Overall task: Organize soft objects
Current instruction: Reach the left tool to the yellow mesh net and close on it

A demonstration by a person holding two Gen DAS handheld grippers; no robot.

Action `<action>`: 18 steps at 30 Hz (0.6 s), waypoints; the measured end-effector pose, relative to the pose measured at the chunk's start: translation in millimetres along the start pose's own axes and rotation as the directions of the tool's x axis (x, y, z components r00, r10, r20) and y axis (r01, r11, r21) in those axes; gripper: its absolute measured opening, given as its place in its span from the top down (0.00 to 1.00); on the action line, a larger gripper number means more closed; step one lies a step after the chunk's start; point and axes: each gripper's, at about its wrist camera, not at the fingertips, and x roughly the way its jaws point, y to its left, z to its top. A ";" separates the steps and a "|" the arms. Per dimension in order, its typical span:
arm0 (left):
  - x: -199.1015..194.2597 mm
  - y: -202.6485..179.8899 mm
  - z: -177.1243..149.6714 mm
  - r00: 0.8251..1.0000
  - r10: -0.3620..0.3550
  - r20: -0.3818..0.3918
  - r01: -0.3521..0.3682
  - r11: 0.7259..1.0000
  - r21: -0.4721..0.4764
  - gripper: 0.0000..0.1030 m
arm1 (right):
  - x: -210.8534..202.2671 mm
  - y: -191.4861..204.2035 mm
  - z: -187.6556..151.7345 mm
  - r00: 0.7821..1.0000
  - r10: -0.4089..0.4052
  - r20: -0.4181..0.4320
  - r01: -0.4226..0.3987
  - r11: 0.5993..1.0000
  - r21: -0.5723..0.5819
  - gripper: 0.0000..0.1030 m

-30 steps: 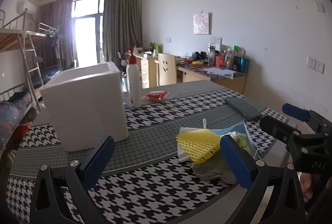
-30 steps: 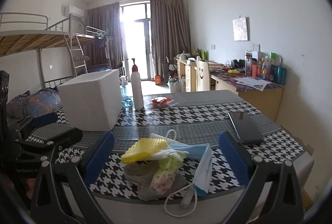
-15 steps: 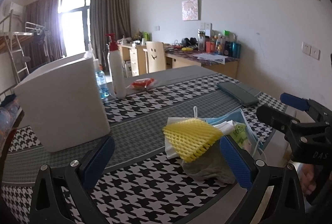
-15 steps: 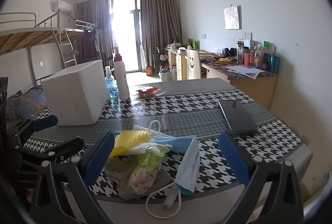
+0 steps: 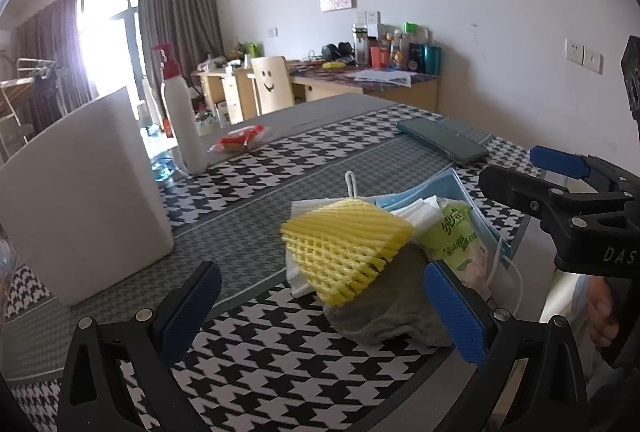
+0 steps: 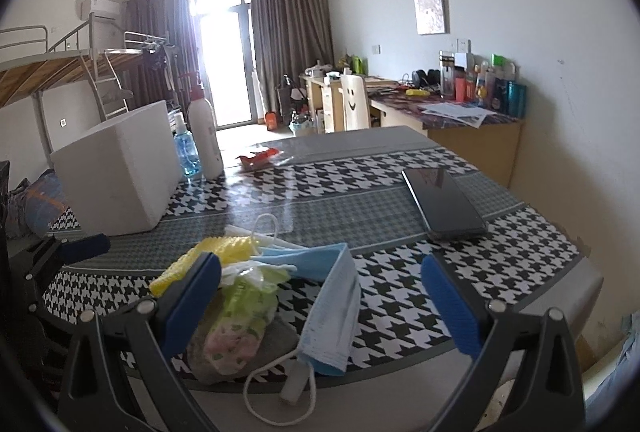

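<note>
A pile of soft things lies at the table's near edge: a yellow foam net (image 5: 344, 244) on top, a grey cloth (image 5: 384, 308) under it, a green tissue pack (image 5: 456, 236) and a blue face mask (image 6: 332, 312) with white ear loops. The net (image 6: 212, 252) and tissue pack (image 6: 244, 308) also show in the right wrist view. My left gripper (image 5: 320, 308) is open, just short of the net. My right gripper (image 6: 320, 296) is open, its jaws spanning the mask and tissue pack; it also shows in the left wrist view (image 5: 556, 184).
A white foam box (image 5: 80, 192) stands at the left. Behind it are a white pump bottle (image 5: 182, 120) and a blue bottle (image 6: 186, 148). A red snack packet (image 5: 236, 140) and a dark phone (image 6: 440, 204) lie on the houndstooth tablecloth (image 5: 260, 364).
Both grippers have moved forward and lower toward the pile, which now looks larger and closer. Both stay open.
</note>
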 end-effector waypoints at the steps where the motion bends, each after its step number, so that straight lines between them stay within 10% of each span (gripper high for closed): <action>1: 2.9 -1.7 0.2 1.000 -0.005 -0.006 0.005 1.000 0.010 0.04 | 0.7 -0.9 -0.9 1.000 -0.001 -0.003 0.001 1.000 0.003 0.01; 18: 19.1 4.1 2.3 0.991 -0.119 -0.065 0.116 0.992 -0.049 0.51 | 14.8 -13.4 -9.6 0.999 0.006 -0.032 -0.005 0.999 0.040 0.01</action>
